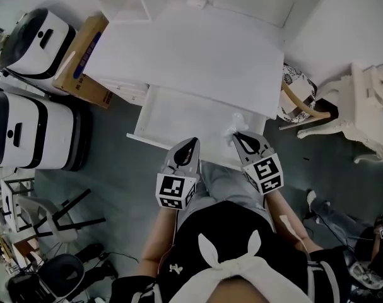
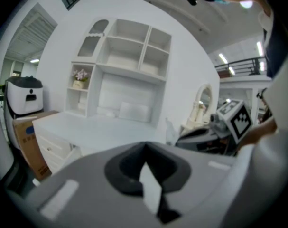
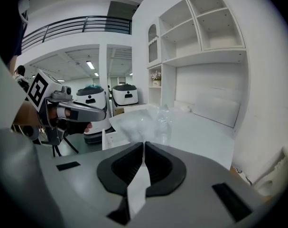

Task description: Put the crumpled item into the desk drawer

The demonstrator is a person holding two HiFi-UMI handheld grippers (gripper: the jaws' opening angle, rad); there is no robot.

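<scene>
The white desk (image 1: 191, 55) has its drawer (image 1: 172, 115) pulled open toward me. My right gripper (image 1: 236, 136) is over the drawer's right part, shut on a crumpled clear plastic item (image 1: 234, 125). In the right gripper view the item (image 3: 143, 121) sticks out past the closed jaws of that gripper (image 3: 144, 144). My left gripper (image 1: 192, 142) hovers at the drawer's front edge, shut with nothing in it. From the left gripper view, its jaws (image 2: 144, 146) are closed, and the crumpled item (image 2: 171, 129) and the right gripper (image 2: 219, 127) show to the right.
A cardboard box (image 1: 84, 62) leans at the desk's left end, beside two white machines (image 1: 33, 33) (image 1: 27, 131). A white chair (image 1: 368, 106) and a patterned stool (image 1: 298, 93) stand to the right. Black chairs (image 1: 58, 213) are at lower left. A shelf hutch (image 2: 125, 56) tops the desk.
</scene>
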